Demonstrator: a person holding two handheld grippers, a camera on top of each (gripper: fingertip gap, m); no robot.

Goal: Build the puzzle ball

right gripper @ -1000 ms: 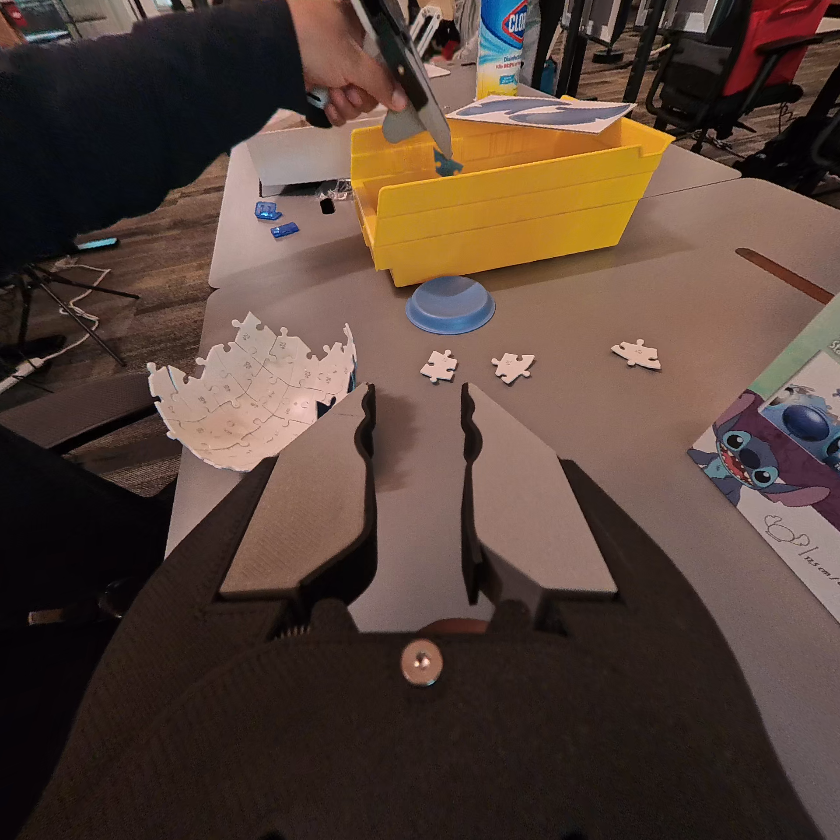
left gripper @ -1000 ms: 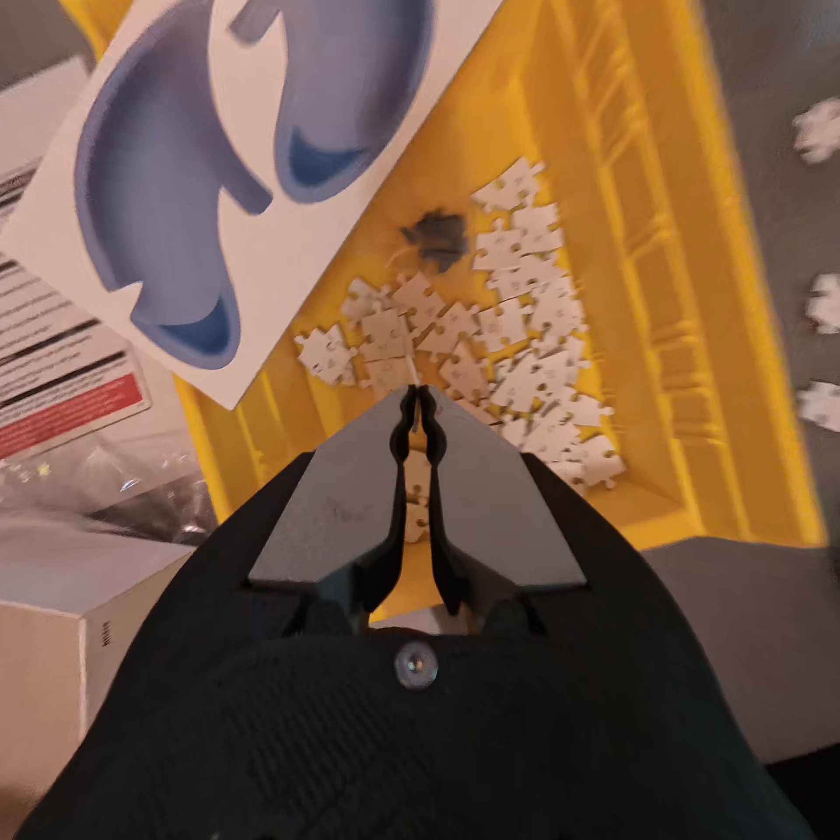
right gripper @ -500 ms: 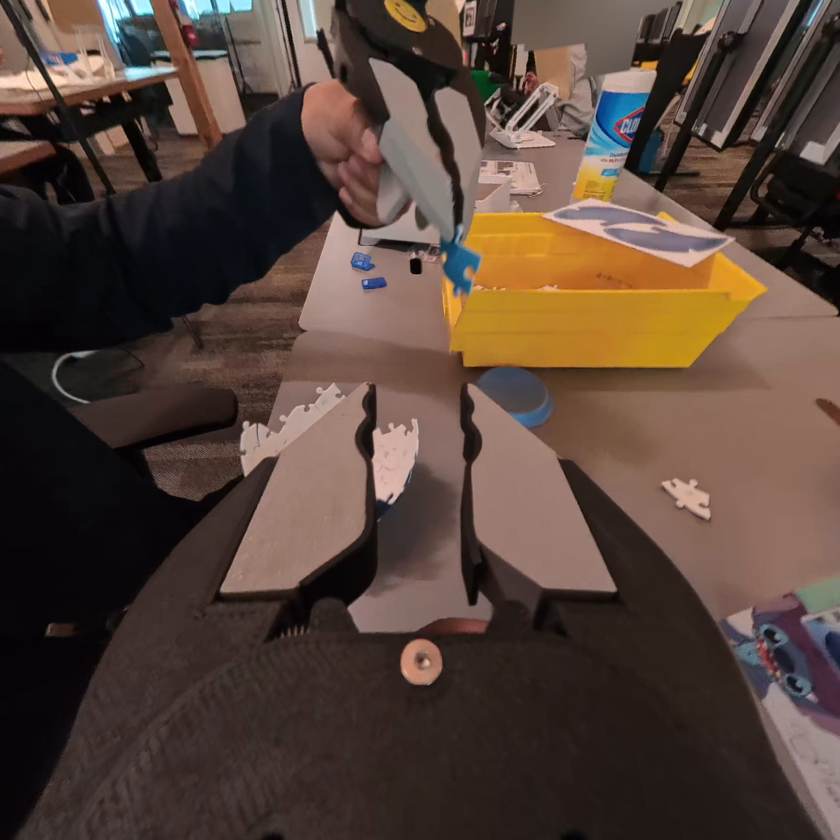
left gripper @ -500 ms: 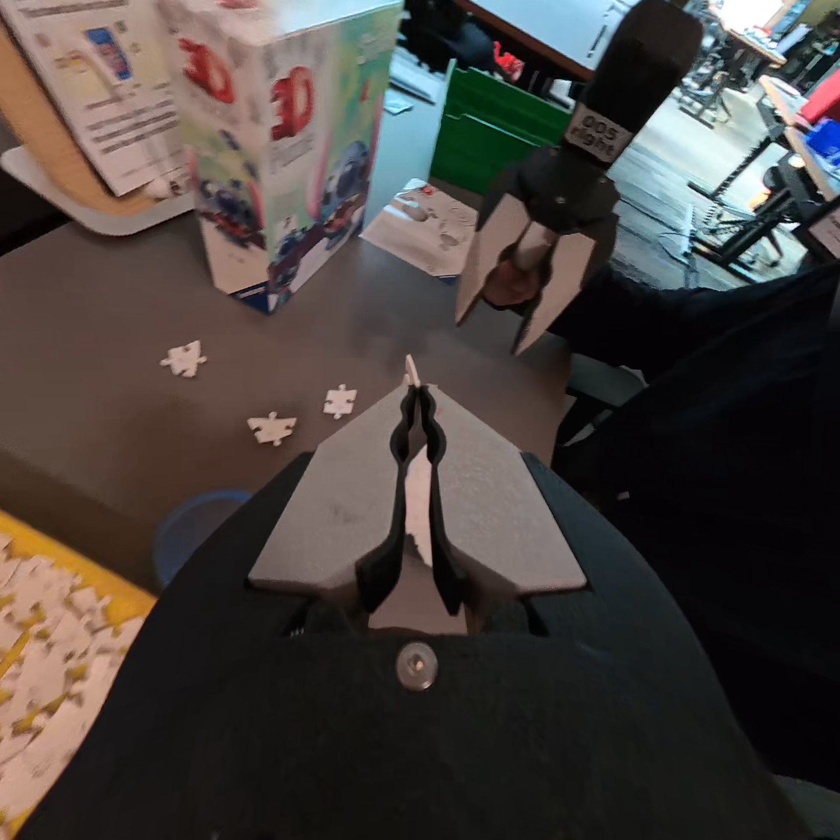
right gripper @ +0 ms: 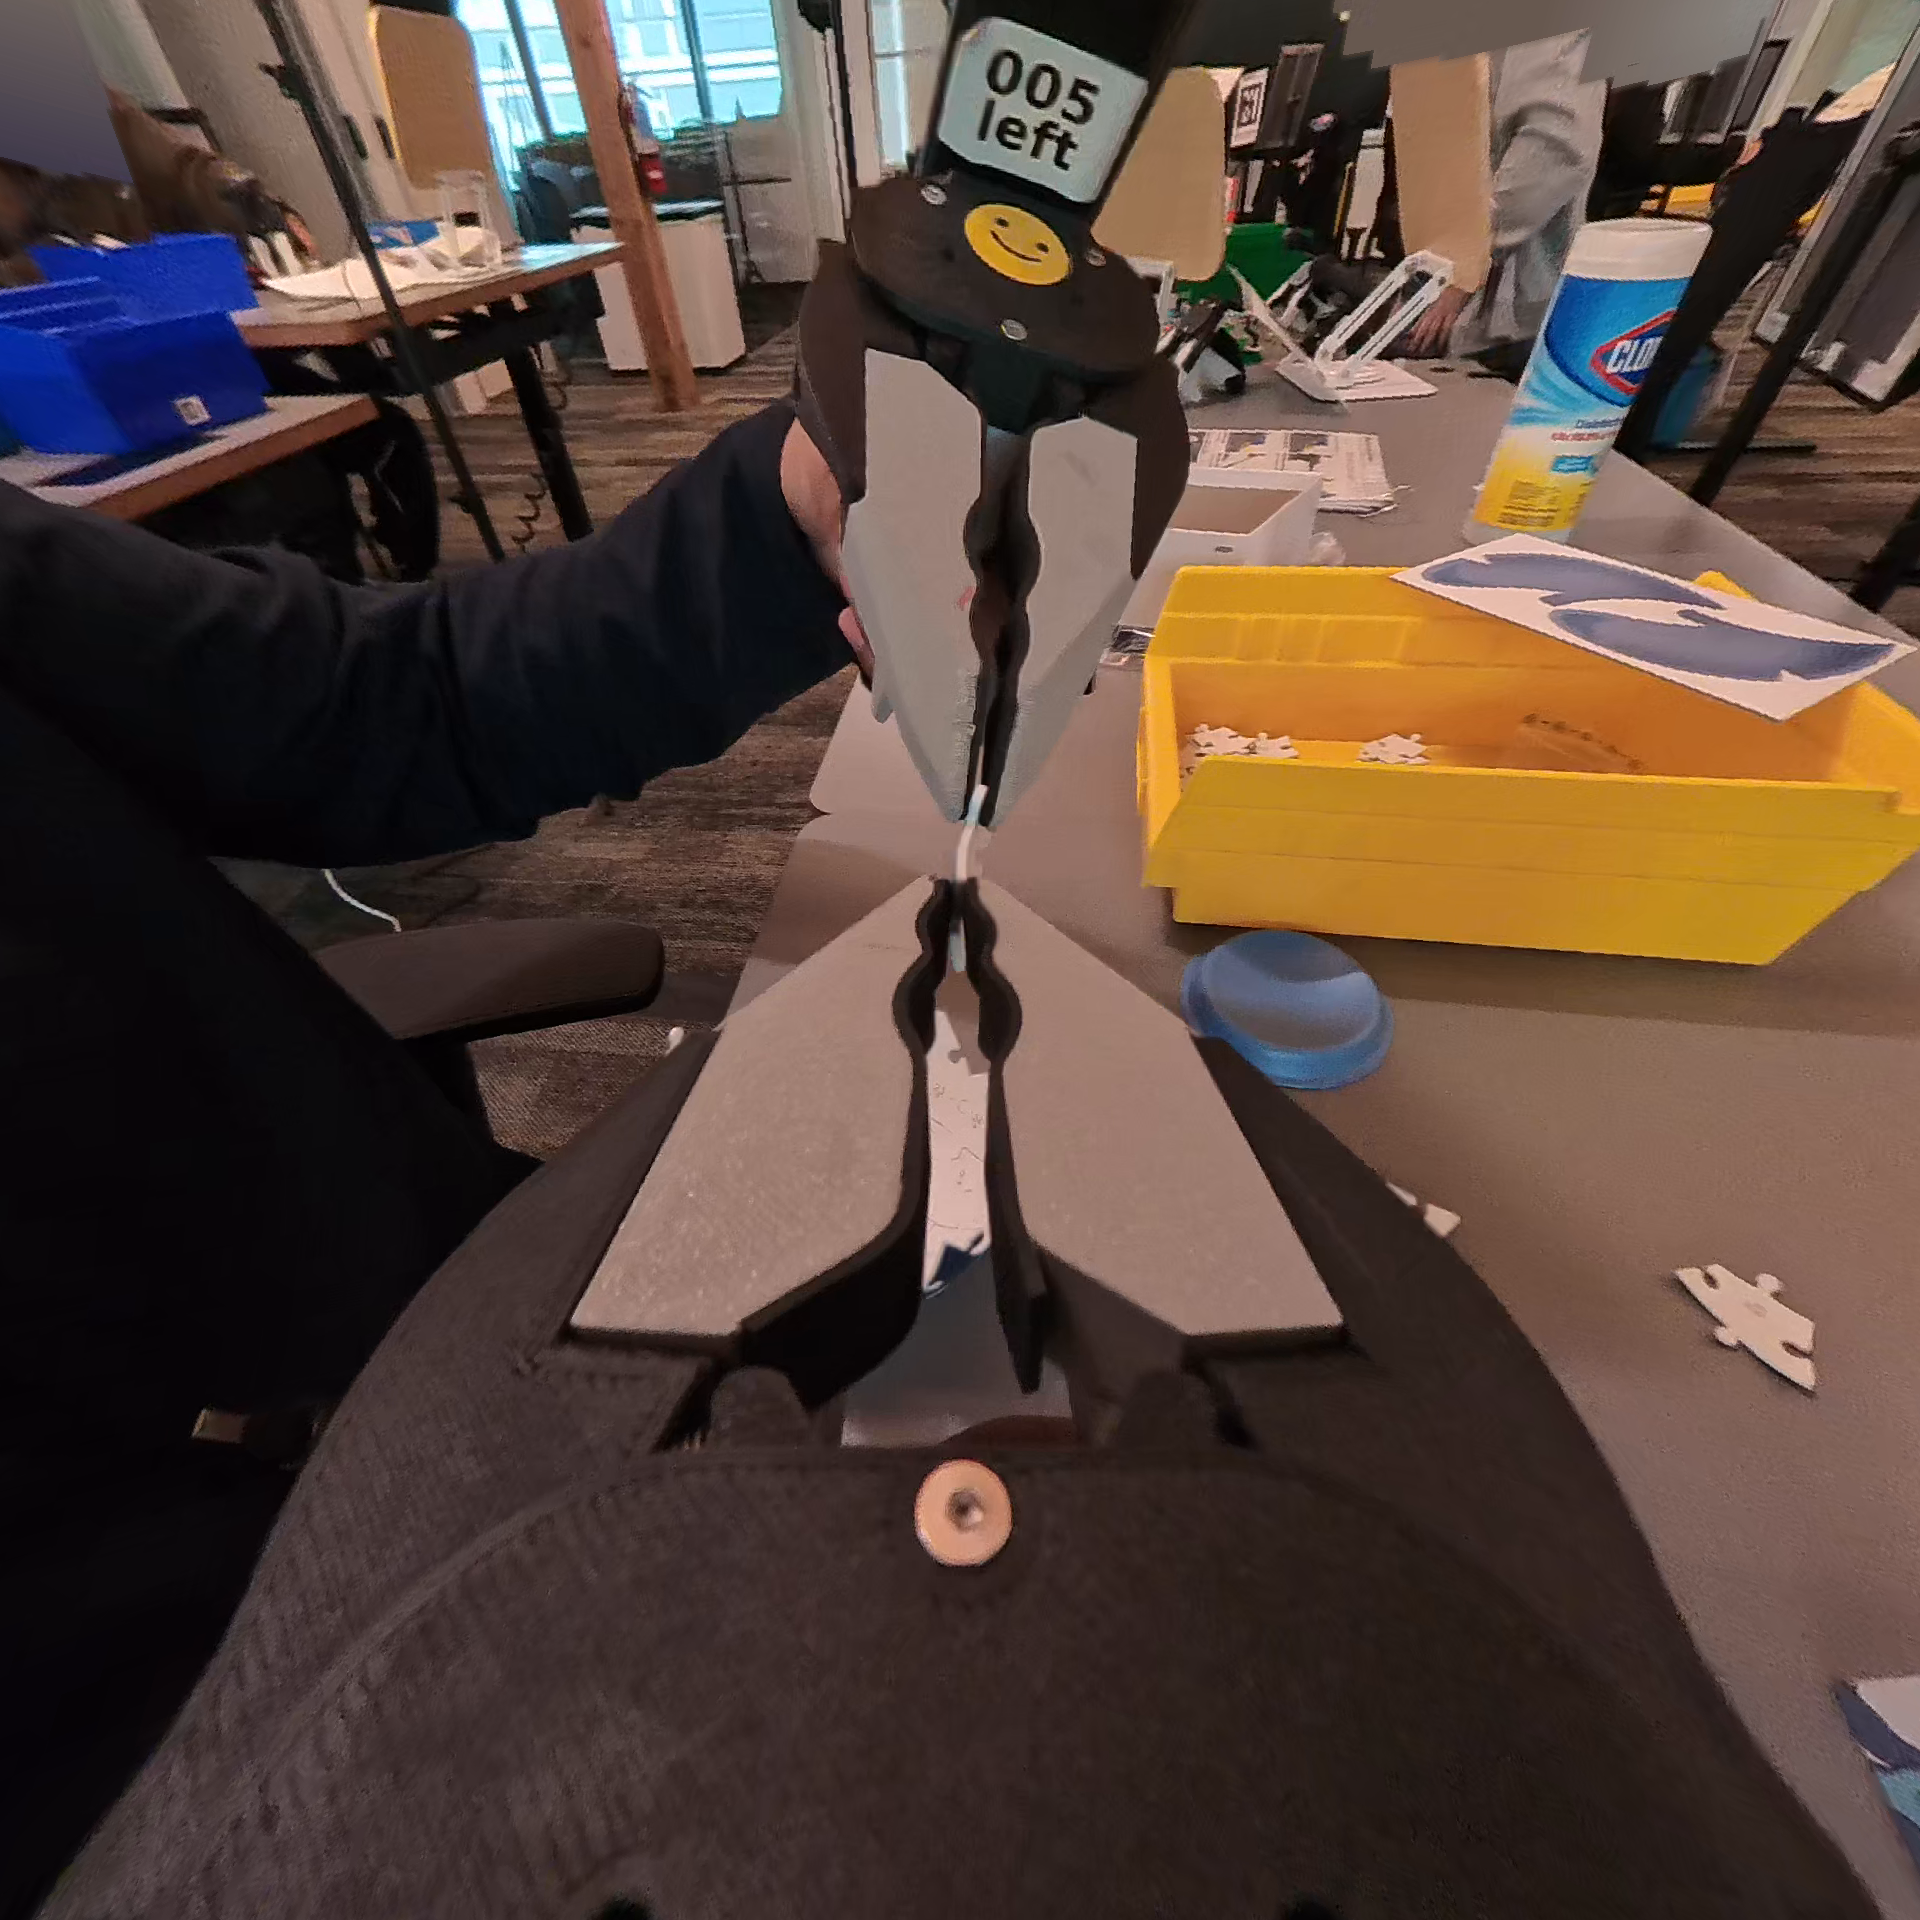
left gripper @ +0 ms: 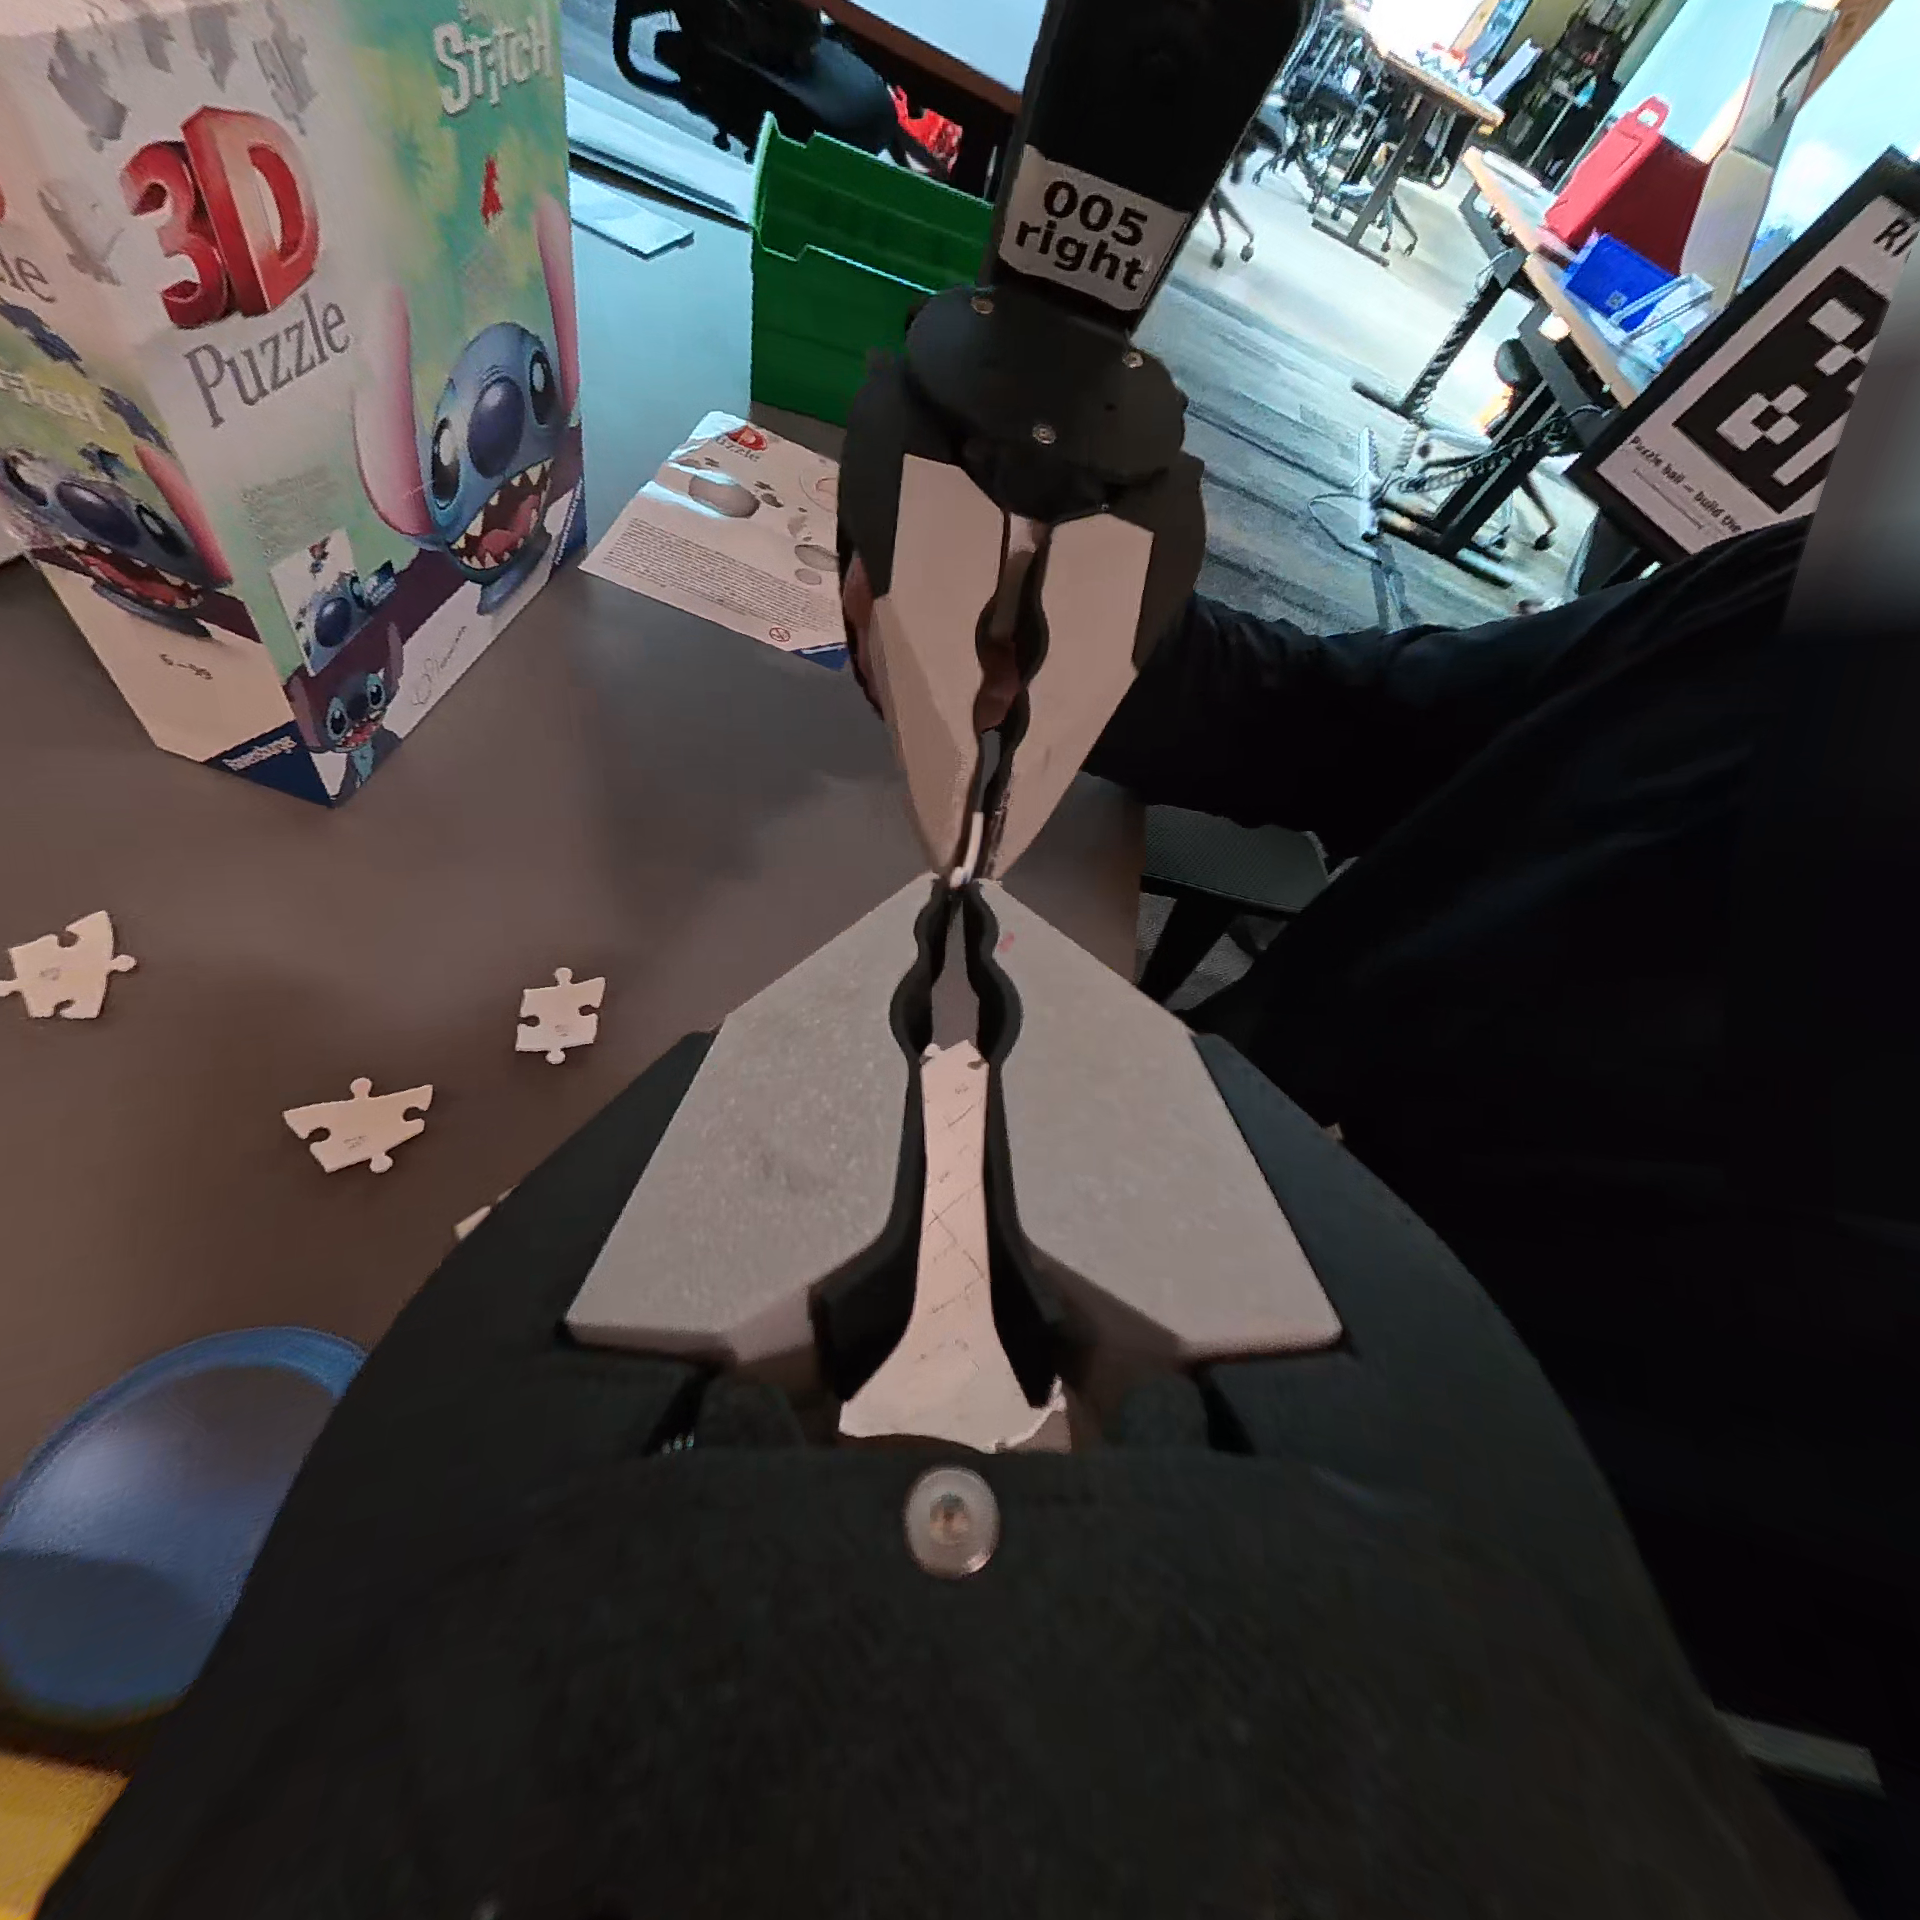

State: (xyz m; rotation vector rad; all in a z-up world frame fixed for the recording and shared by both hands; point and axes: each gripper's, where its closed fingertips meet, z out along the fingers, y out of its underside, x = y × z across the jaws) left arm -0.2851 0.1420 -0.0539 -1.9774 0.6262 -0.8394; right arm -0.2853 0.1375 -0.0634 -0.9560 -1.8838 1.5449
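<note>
Writing shows in the left wrist view on a puzzle box (left gripper: 312, 395), a leaflet (left gripper: 727, 540), a coded sign (left gripper: 1787, 395) and a tag on the right hand-held gripper (left gripper: 975, 847). The left hand-held gripper (left gripper: 954, 902) is nearly closed, pinching a puzzle piece (left gripper: 961, 868) edge-on above the counter (left gripper: 623, 852); the right hand-held gripper's tips close on the same piece. Three loose pieces (left gripper: 358, 1124) lie flat near a blue stand (left gripper: 156, 1507).

In the right wrist view, the left hand-held gripper (right gripper: 971, 816) wears a tag and a smiley sticker, and a wipes canister (right gripper: 1584, 374) bears print. Both grippers clamp the puzzle piece (right gripper: 966, 857), tip to tip. One yellow bin (right gripper: 1507, 831) holds more pieces; one loose piece (right gripper: 1751, 1325) shows whole on the counter (right gripper: 1558, 1143).
</note>
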